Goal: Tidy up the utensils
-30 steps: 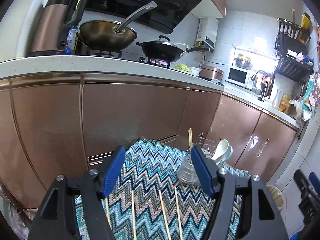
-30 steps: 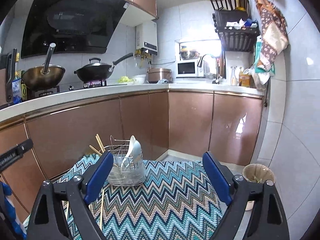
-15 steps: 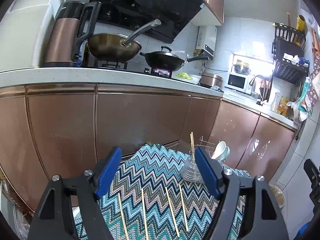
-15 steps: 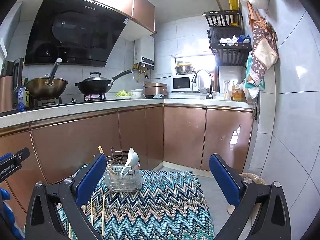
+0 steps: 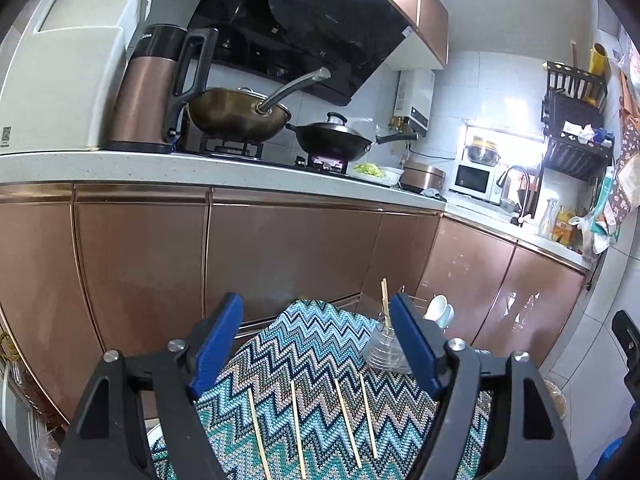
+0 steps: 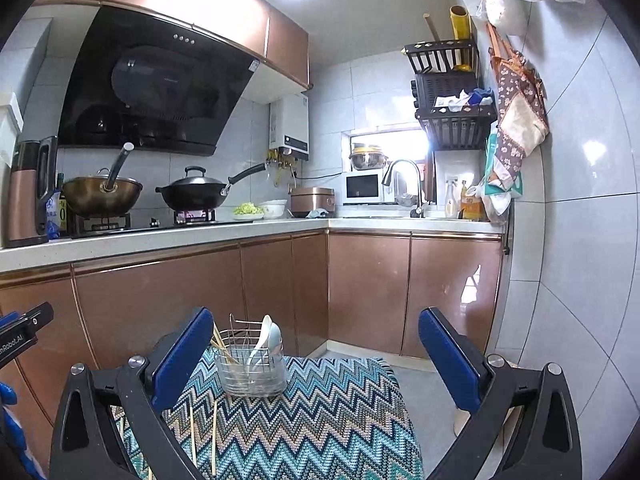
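Zigzag cloth (image 5: 316, 344): four chopsticks (image 5: 344, 420) cut off; left claw (image 5: 316, 344) hides holder (image 5: 386, 350).

Each camera sat behind its own claw, looking nearly level across the zigzag cloth (image 5: 320, 344) toward the copper cabinets (image 6: 368, 288). The left view faced the stove (image 5: 232, 146) closely; the right looked toward the corner sink (image 6: 404, 184). Both shared the utensil rack (image 6: 252, 372).

Four loose wooden chopsticks (image 5: 296, 424) lie side by side on the zigzag-patterned cloth (image 5: 304, 344). At 1 o'clock from them stands the wire holder (image 6: 251, 372), upright, containing chopsticks and two white spoons (image 6: 268, 334).
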Motion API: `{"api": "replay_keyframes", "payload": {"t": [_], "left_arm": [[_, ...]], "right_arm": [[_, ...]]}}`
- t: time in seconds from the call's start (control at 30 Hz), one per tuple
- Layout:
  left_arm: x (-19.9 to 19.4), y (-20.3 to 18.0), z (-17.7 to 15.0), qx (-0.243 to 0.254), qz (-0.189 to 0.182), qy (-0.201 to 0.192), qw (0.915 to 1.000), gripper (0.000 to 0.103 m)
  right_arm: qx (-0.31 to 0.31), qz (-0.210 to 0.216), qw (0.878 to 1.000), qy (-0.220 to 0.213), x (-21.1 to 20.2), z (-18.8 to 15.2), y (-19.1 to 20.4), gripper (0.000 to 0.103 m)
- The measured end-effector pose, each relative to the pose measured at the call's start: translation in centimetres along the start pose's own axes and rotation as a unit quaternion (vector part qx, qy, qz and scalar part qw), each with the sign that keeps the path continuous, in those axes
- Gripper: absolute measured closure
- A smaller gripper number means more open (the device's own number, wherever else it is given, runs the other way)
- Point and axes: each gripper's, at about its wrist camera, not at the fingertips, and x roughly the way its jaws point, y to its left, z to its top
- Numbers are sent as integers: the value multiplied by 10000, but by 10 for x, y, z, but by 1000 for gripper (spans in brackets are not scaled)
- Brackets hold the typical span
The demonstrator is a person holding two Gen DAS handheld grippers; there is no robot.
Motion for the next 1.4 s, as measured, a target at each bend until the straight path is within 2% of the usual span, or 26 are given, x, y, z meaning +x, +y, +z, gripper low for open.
{"api": "replay_keyframes", "payload": {"t": [0.43,0.6,0.9,1.07,1.17,1.23,1.33,1.4], "left_arm": [[-9,9,6,-42,145,-202,9997,28],[-5,13,4,-81,206,-163,9996,28],[19,26,-4,-329,423,43,9986,28],[39,45,-9,-539,695,130,9960,28],[61,59,-18,-626,798,396,9941,28],[76,64,-27,-653,742,682,9928,28],[107,66,-43,-719,384,1343,9876,29],[133,66,-56,-839,35,1921,9778,29]], "right_arm": [[113,-42,9999,-18,-4,0,-8,0],[138,-87,9999,42,3,-2,-12,0],[141,-144,9995,237,24,-12,-15,0],[153,-216,9985,481,48,-23,-20,0],[152,-224,9971,711,68,-34,-20,0],[122,-171,9960,866,79,-42,-17,0],[27,218,9914,1287,104,-55,-4,0],[45,610,9850,1616,120,-64,6,1]]}}
